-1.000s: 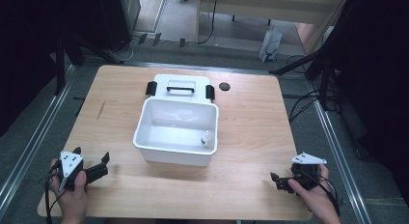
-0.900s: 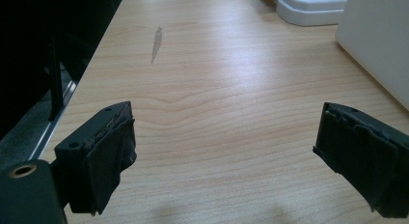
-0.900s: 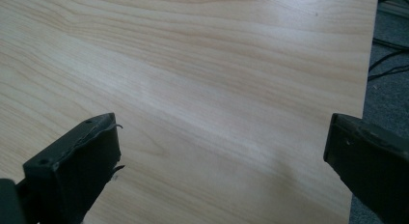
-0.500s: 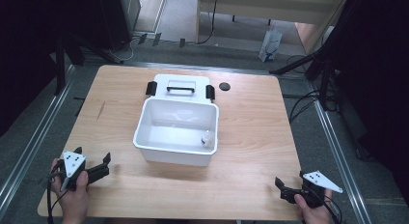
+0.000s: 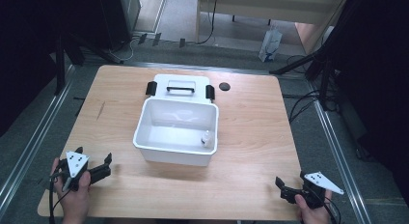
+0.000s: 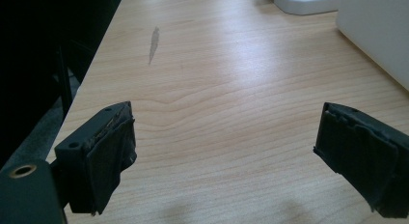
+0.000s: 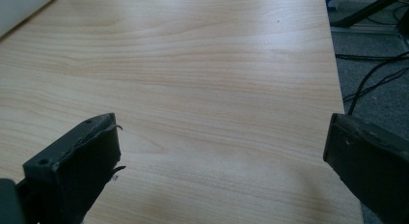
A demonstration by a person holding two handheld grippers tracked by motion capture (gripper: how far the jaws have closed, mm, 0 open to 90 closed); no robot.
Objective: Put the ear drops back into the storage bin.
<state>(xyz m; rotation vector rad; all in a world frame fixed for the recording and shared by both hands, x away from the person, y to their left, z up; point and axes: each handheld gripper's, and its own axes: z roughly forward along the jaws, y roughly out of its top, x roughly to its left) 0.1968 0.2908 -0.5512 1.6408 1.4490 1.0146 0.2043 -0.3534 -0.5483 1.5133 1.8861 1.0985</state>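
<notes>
Both claws empty, jaws apart, left claw (image 5: pixel 94 170) near-left and right claw (image 5: pixel 288 190) near-right on desk (image 5: pixel 251 137); open white bin (image 5: pixel 176 132) mid-desk holds a small bottle (image 5: pixel 206 138), lid (image 5: pixel 179 85) behind; nothing apparently started.

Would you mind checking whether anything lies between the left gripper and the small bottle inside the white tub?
Only the tub's own wall. Bare wood lies between the left gripper, jaws open, and the white tub. The small bottle stands inside at the right near corner, so the rim must be cleared from above.
</notes>
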